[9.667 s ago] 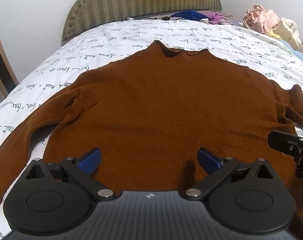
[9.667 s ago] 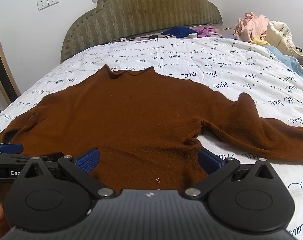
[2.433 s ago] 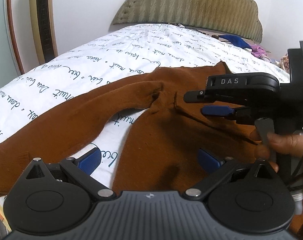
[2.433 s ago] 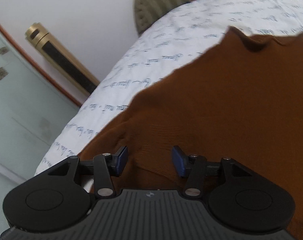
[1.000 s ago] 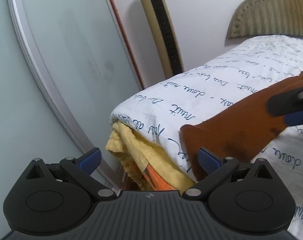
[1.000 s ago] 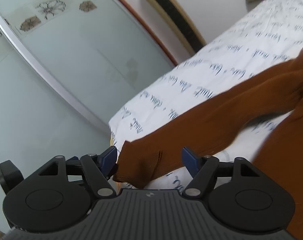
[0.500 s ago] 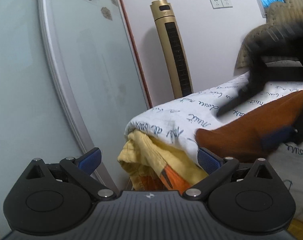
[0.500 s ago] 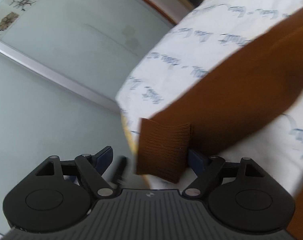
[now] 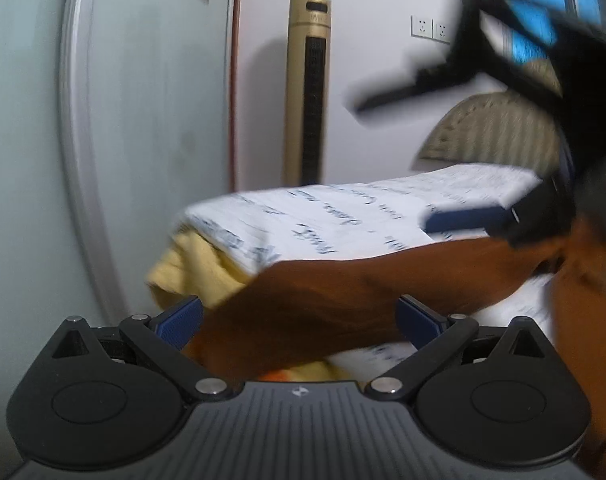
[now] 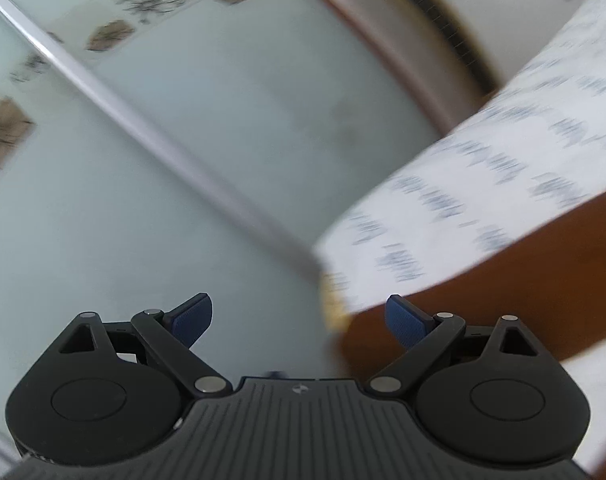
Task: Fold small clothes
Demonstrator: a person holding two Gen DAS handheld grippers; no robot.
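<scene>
The brown sweater's left sleeve (image 9: 363, 292) hangs over the corner of the bed, its cuff end lying between my left gripper's (image 9: 299, 322) open blue pads. My right gripper (image 9: 499, 216) shows blurred at the right of the left wrist view, above the sleeve, jaws apart. In the right wrist view the sleeve (image 10: 503, 292) runs along the right side, its end beside the right pad of my open right gripper (image 10: 299, 322), not between the pads. The sweater's body is out of view.
The bed has a white sheet with blue script (image 9: 343, 216) and a yellow layer (image 9: 191, 268) beneath at the corner. A frosted glass panel (image 10: 183, 160) stands to the left. A gold tower fan (image 9: 309, 84) and the padded headboard (image 9: 491, 136) stand behind.
Both grippers have swung to the bed's left corner. The sleeve's cuff now lies between my left pads. My right gripper has lifted and moved off the cuff, which now sits beside its right pad.
</scene>
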